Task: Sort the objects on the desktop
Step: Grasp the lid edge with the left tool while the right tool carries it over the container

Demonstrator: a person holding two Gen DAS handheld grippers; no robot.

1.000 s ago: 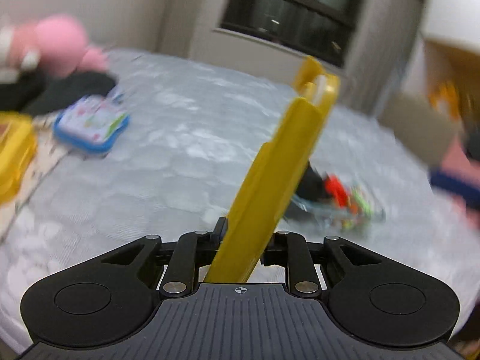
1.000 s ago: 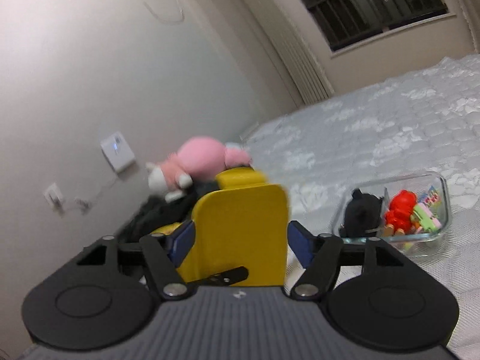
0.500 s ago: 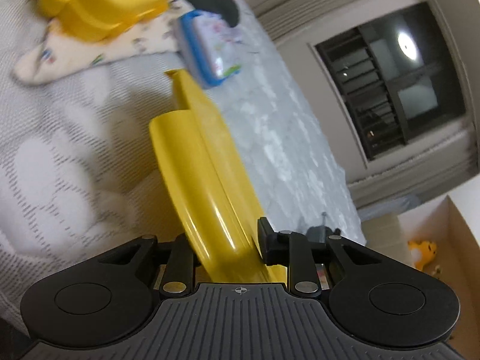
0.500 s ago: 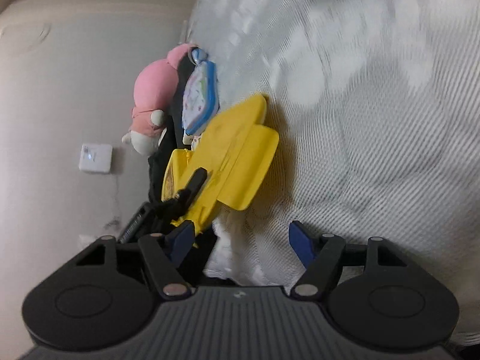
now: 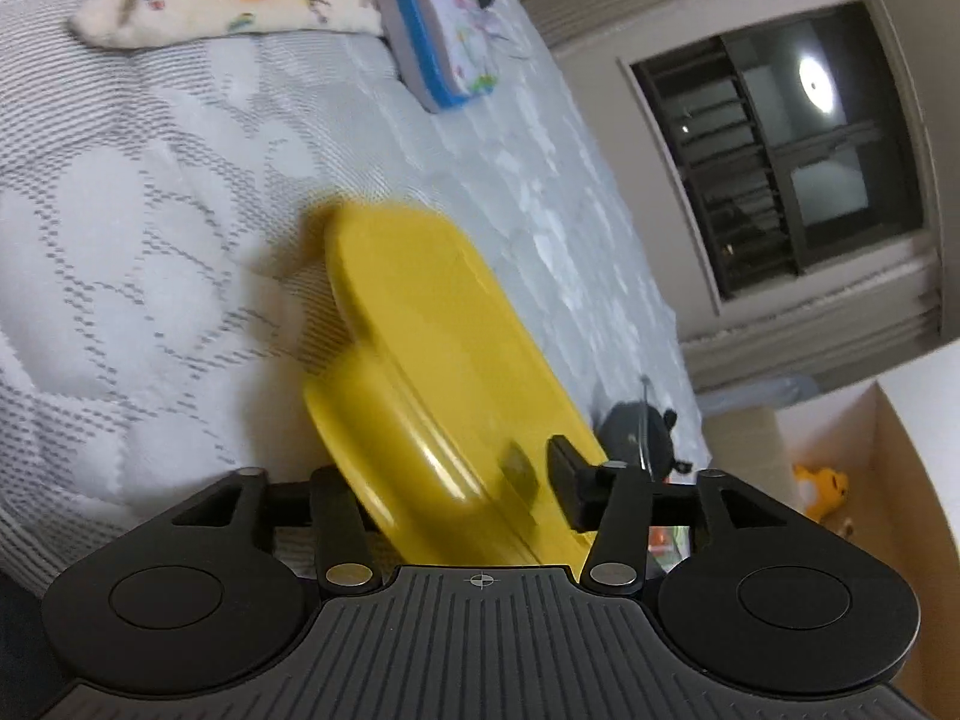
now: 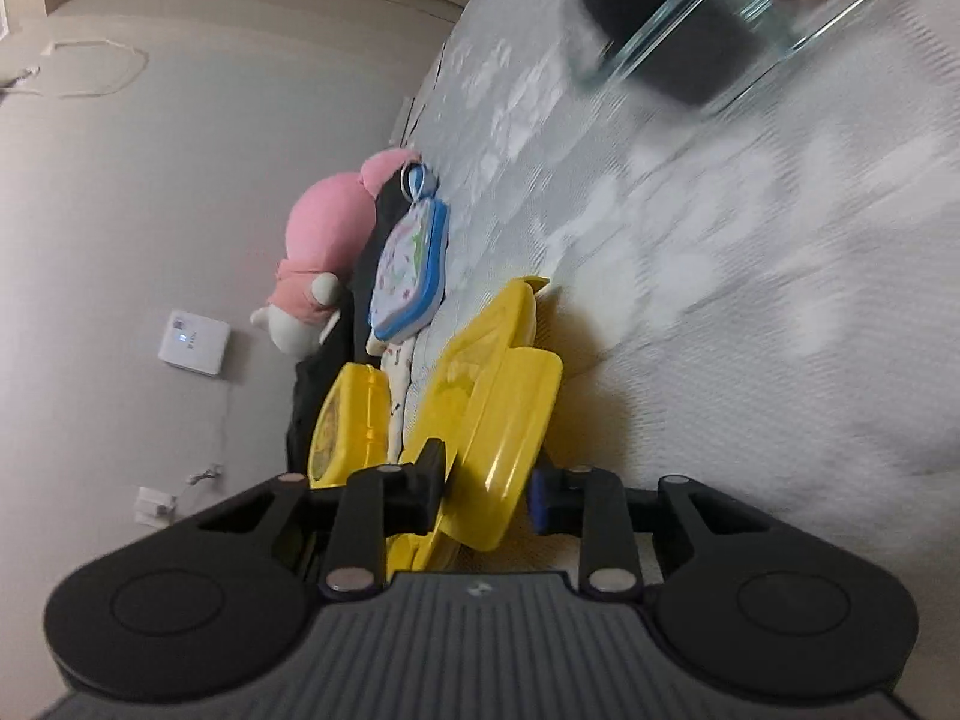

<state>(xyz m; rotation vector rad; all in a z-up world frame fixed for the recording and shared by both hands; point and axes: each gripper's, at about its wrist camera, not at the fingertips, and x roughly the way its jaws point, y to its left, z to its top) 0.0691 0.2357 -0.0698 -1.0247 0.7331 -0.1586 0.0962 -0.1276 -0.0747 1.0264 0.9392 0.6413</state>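
Lowered since before onto the mattress [image 5: 150, 228], the yellow lid [image 5: 432, 360] lies between left jaws just spreading and right jaws just closing.

A bed [image 5: 150, 192] with a pale quilted cover in a raised leaf pattern fills most of both views. Past its far edge stands a dark window [image 5: 780, 168] with horizontal bars, a round lamp reflected in the glass. A plain beige wall [image 6: 150, 180] runs along the bed's side, carrying a small white box [image 6: 193, 343] and a socket [image 6: 153, 501] with a cable.
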